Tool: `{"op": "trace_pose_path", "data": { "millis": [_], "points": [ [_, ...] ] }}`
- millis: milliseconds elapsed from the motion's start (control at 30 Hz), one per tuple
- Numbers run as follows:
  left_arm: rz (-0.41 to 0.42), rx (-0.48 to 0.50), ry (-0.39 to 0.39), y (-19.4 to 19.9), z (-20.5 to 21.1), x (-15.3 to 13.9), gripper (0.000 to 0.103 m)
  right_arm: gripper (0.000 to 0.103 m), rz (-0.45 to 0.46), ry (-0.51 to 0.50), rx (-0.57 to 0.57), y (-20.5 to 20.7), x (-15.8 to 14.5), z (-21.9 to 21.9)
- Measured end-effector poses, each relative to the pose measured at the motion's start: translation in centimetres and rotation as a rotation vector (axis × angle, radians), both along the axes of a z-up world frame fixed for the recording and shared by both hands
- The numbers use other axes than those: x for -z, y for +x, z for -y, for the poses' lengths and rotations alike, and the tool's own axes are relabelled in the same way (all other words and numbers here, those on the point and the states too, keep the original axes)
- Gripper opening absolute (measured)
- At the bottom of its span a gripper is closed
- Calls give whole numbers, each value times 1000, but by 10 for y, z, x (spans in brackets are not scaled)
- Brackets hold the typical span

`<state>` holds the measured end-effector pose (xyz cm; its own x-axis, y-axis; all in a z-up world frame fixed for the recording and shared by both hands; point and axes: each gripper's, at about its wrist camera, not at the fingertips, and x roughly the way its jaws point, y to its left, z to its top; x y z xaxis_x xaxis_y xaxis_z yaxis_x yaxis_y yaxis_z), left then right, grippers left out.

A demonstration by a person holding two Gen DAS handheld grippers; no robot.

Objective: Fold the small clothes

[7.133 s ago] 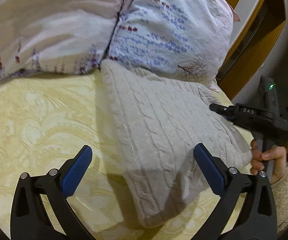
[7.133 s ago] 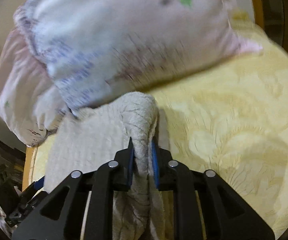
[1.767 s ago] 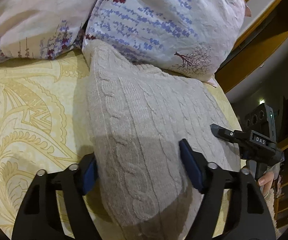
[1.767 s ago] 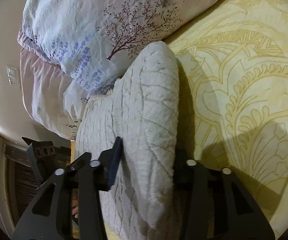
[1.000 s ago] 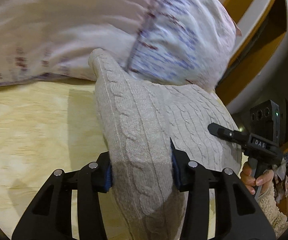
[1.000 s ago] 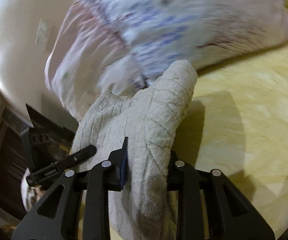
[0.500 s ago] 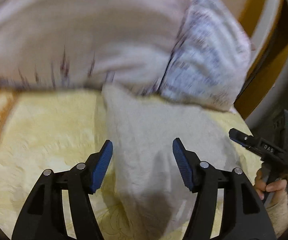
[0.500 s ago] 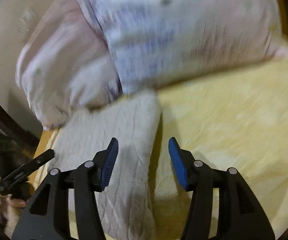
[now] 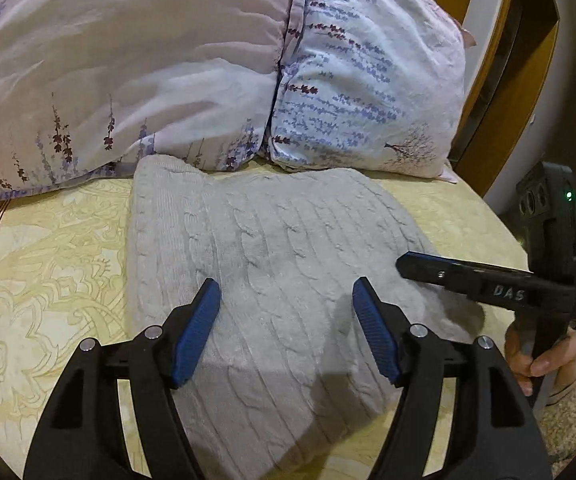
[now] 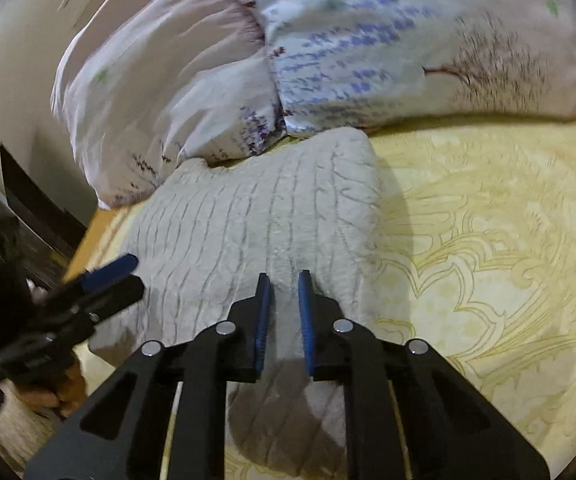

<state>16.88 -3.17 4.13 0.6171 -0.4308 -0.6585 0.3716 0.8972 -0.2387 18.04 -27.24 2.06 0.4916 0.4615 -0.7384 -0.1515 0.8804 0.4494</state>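
A folded beige cable-knit sweater (image 9: 272,248) lies flat on the yellow patterned bedspread (image 9: 48,264), its far edge against the pillows. It also shows in the right wrist view (image 10: 256,216). My left gripper (image 9: 286,296) is open and empty, hovering over the sweater's near half. My right gripper (image 10: 284,280) has its jaws narrowed to a small gap with nothing between them, just above the sweater's near part. In the left wrist view the right gripper (image 9: 487,284) shows at the sweater's right edge; in the right wrist view the left gripper (image 10: 100,280) shows at the left.
Two floral pillows (image 9: 168,60) lie along the head of the bed behind the sweater, also in the right wrist view (image 10: 367,40). A wooden bed frame (image 9: 499,80) runs along the right. Bare bedspread (image 10: 487,240) stretches right of the sweater.
Both grippers let go of the sweater, which they pinched a second ago, and pulled back. The sweater now lies flat. The right gripper's jaws have narrowed since half a second ago.
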Motion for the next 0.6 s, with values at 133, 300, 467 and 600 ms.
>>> {"op": "trace_pose_path", "data": {
  "millis": [133,300,467,600],
  "points": [
    [37,-19,28,-12,1,-5,70,22,59,-51,-1,-20,-15,-7],
    [119,-95,114,-45,-11,-16,72,44,178,-168,-21,-60,-35,-16],
    [61,-155,187,-47,-19,-1,73,38,153,-240,-22,-64,-25,-20],
    [56,-167,227,-44,-15,6,75,37,138,-353,-22,-61,-13,-31]
  ]
}}
